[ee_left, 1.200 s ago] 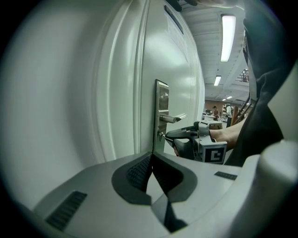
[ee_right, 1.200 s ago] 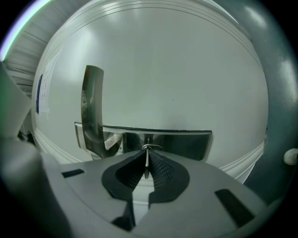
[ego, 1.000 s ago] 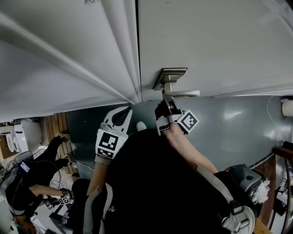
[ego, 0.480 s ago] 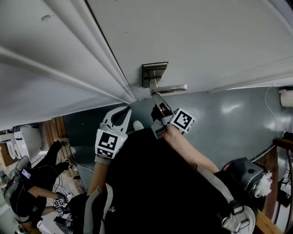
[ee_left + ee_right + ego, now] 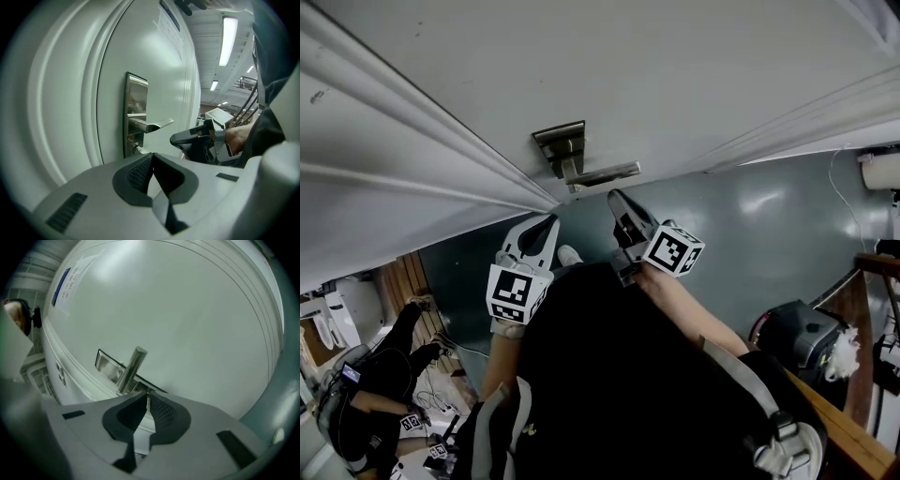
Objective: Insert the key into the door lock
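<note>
The white door (image 5: 675, 66) carries a steel plate (image 5: 560, 146) with a lever handle (image 5: 602, 174). In the left gripper view, the lock cylinder (image 5: 135, 148) sits under the lever (image 5: 151, 124), and a small silver piece that looks like the key (image 5: 142, 151) sticks out of it. My right gripper (image 5: 615, 199) hangs just below the lever, a short way off the door, shut, with nothing clearly held. It also shows in the left gripper view as the right gripper (image 5: 174, 138). My left gripper (image 5: 548, 225) is shut and empty, lower left of the plate.
The door frame mouldings (image 5: 412, 141) run along the left. Below is a grey-green floor (image 5: 769, 225). A person (image 5: 366, 394) crouches at the lower left among small marker cubes. A black bag (image 5: 802, 337) and wooden rail (image 5: 844, 427) are at the right.
The right gripper, which reached up under the lever at the lock, has drawn back from the door. The head view has swung, so the handle now sits further left. The left gripper has barely moved.
</note>
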A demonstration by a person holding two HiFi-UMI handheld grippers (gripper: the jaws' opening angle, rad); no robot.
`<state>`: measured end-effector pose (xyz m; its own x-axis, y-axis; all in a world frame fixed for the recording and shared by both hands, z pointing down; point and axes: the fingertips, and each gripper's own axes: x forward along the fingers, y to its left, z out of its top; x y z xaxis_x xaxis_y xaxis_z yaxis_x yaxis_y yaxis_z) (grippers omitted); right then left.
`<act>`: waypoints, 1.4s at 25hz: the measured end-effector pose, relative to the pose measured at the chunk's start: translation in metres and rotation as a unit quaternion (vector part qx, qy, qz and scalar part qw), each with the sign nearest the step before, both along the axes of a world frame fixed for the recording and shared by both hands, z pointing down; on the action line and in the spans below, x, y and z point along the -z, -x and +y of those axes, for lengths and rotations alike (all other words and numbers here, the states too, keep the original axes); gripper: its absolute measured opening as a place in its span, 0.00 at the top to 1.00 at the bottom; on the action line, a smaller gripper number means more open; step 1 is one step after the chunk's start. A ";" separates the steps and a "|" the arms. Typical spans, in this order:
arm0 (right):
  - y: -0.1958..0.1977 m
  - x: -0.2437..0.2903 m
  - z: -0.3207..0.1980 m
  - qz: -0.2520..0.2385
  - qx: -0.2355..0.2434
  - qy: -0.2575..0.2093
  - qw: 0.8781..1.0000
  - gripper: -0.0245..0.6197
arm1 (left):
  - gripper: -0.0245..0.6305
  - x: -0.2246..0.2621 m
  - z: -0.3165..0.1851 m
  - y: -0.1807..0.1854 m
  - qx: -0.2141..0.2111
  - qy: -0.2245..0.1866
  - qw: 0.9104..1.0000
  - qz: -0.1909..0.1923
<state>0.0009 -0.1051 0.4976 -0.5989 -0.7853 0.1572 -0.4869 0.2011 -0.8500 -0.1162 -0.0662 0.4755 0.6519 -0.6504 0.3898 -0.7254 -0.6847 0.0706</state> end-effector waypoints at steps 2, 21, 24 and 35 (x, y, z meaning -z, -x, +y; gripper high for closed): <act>-0.012 0.009 0.003 0.034 0.003 -0.021 0.999 0.91 | 0.95 0.002 -0.001 -0.010 -0.003 0.001 1.000 0.006; -0.116 0.082 0.035 0.337 0.033 -0.169 0.925 0.94 | 0.95 0.037 -0.020 -0.115 -0.067 -0.017 0.996 0.055; -0.133 0.094 0.038 0.355 0.026 -0.181 0.917 0.94 | 0.95 0.048 -0.023 -0.128 -0.076 -0.028 0.995 0.061; -0.162 0.136 0.042 0.400 0.014 -0.221 0.889 0.94 | 0.95 0.076 -0.025 -0.165 -0.111 -0.060 0.989 0.077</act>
<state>0.1629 -0.0632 0.3620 -0.4552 -0.8623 0.2219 -0.8894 0.4517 -0.0694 0.0489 -0.0909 0.3999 0.8292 -0.5210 0.2022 -0.5439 -0.8356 0.0773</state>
